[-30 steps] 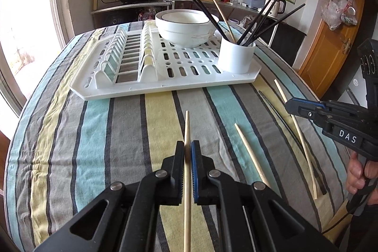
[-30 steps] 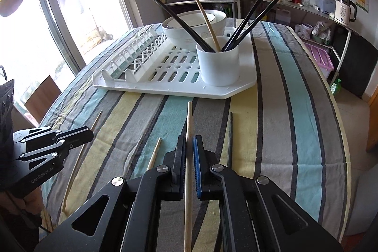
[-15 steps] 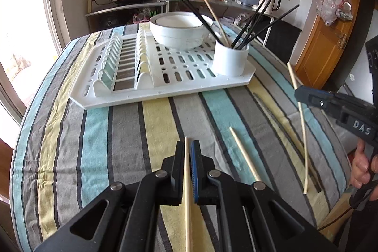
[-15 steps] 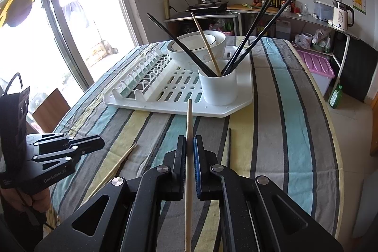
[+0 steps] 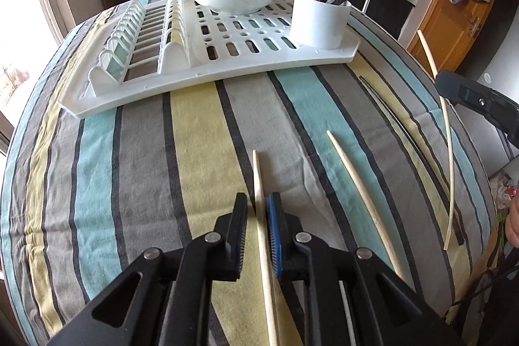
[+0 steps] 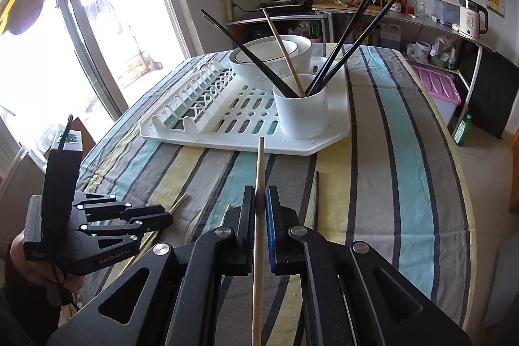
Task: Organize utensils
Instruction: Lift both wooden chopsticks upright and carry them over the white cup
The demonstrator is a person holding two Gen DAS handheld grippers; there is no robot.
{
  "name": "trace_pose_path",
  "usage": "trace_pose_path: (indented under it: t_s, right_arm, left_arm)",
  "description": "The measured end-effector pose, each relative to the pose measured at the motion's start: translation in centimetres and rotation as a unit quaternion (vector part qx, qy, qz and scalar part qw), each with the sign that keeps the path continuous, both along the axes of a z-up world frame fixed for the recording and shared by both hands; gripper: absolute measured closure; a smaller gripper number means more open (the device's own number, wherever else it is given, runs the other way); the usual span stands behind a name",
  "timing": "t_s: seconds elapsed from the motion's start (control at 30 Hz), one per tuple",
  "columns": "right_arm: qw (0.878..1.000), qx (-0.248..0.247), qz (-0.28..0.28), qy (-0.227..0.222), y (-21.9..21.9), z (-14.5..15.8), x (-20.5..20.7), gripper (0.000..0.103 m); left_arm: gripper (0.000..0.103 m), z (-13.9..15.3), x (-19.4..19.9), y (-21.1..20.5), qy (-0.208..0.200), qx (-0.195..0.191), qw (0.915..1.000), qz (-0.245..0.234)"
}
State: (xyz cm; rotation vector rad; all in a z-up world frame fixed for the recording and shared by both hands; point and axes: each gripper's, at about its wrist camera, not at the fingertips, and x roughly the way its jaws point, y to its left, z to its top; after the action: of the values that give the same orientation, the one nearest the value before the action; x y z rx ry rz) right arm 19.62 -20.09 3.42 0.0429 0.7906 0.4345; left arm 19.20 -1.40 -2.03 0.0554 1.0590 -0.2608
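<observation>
Your left gripper (image 5: 257, 218): jaws just eased apart, narrow gap, pale wooden chopstick (image 5: 259, 180) loose between them, lying on the striped tablecloth (image 5: 146, 151) near its front edge. Your right gripper (image 6: 259, 209): clamped on a second wooden chopstick (image 6: 259, 171), lifted. Step looks like a regrasp on the left. Next: carry the right stick into the white cylindrical utensil cup (image 6: 303, 112) at the white plastic drying rack's (image 6: 337, 132) front corner.

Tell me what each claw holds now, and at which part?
Right claw grips a wooden chopstick mid-shaft. Left claw has just opened; its chopstick lies loose between.
</observation>
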Motion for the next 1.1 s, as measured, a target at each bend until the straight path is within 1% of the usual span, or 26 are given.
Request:
trace_pose_path:
  t_s: [0.23, 0.27, 0.37, 0.43, 0.6, 0.83, 0.97, 1.1]
  right_arm:
    - [1.0, 0.002, -0.002, -0.003, -0.2, 0.1, 0.0, 0.097]
    - [1.0, 0.003, -0.002, -0.004, -0.2, 0.2, 0.0, 0.097]
    - [1.0, 0.007, -0.004, -0.007, -0.5, 0.4, -0.1, 0.097]
    - [1.0, 0.008, -0.004, -0.01, -0.6, 0.6, -0.2, 0.097]
    - [1.0, 0.016, -0.004, -0.022, -0.8, 1.3, -0.6, 0.097]
    - [0.999, 0.024, -0.006, -0.041, -1.2, 2.7, -1.3, 0.097]
    - [0.998, 0.028, -0.008, -0.054, -1.4, 3.5, -1.8, 0.097]
    - [0.997, 0.033, -0.012, -0.064, -1.7, 4.1, -2.0, 0.097]
  left_arm:
    - [0.09, 0.0, 0.3, -0.6, -0.012, 0.013, 0.9998, -0.011]
    - [0.096, -0.1, 0.4, -0.6, -0.013, 0.013, 0.9998, -0.009]
    - [0.097, 0.1, 0.5, -0.3, -0.014, -0.001, 0.9999, -0.005]
    - [0.097, 0.7, 0.3, 0.0, -0.025, -0.007, 0.9997, 0.0]
    - [0.097, 3.6, -0.5, 0.5, -0.065, -0.031, 0.9974, 0.006]
    - [0.097, 8.4, -2.0, 1.3, -0.13, -0.057, 0.9898, 0.013]
    - [0.097, 10.3, -3.0, 1.3, -0.157, -0.067, 0.9853, 0.009]
    - [0.097, 11.6, -3.6, 1.1, -0.177, -0.073, 0.9815, 0.001]
